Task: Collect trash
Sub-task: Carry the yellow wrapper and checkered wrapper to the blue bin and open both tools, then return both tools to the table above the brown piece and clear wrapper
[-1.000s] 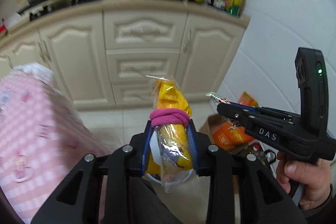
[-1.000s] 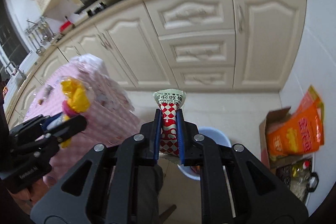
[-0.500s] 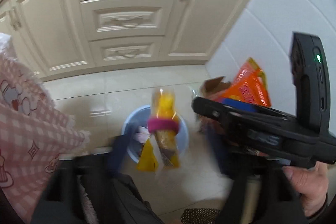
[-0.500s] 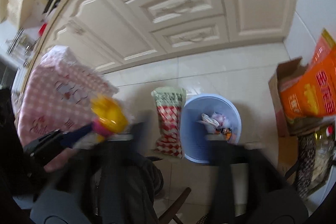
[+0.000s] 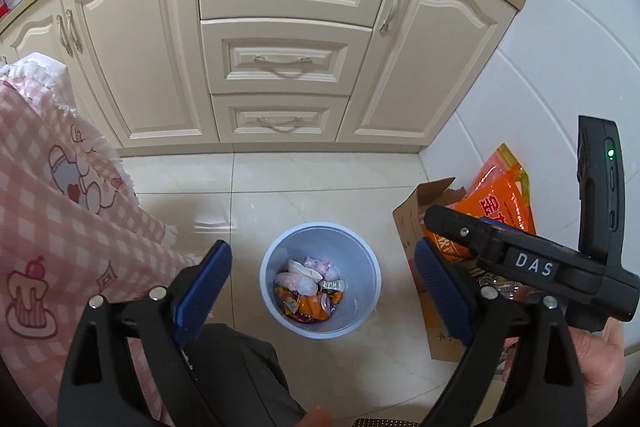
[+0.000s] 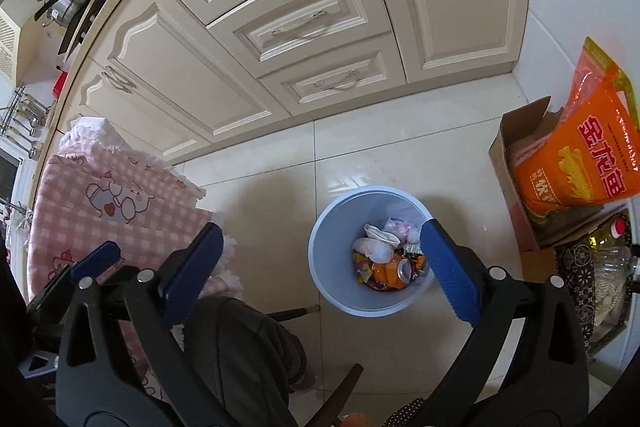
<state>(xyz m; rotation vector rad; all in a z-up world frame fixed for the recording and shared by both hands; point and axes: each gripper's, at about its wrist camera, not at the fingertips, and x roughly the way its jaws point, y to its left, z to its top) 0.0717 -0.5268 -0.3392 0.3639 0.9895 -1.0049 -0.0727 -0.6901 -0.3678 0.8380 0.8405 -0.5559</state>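
**Blue bin below two empty grippers**

Blue plastic, the bin (image 5: 320, 279) stood on the pale floor tiles before the cabinets (image 5: 280, 39), with wrappers (image 5: 308, 291) heaped in its bottom. Seen from the left wrist, the left gripper (image 5: 320, 267) hung above it, jaws spreading wide with nothing between them. The right gripper (image 5: 440, 223) reached in from the right in a hand (image 5: 600, 367).

From the right wrist, the right gripper (image 6: 320, 255) also hung over the bin (image 6: 332, 227), jaws widening and empty. A pink cloth (image 6: 112, 203) lay left, a box (image 6: 516, 163) with an orange bag (image 6: 580, 155) right.
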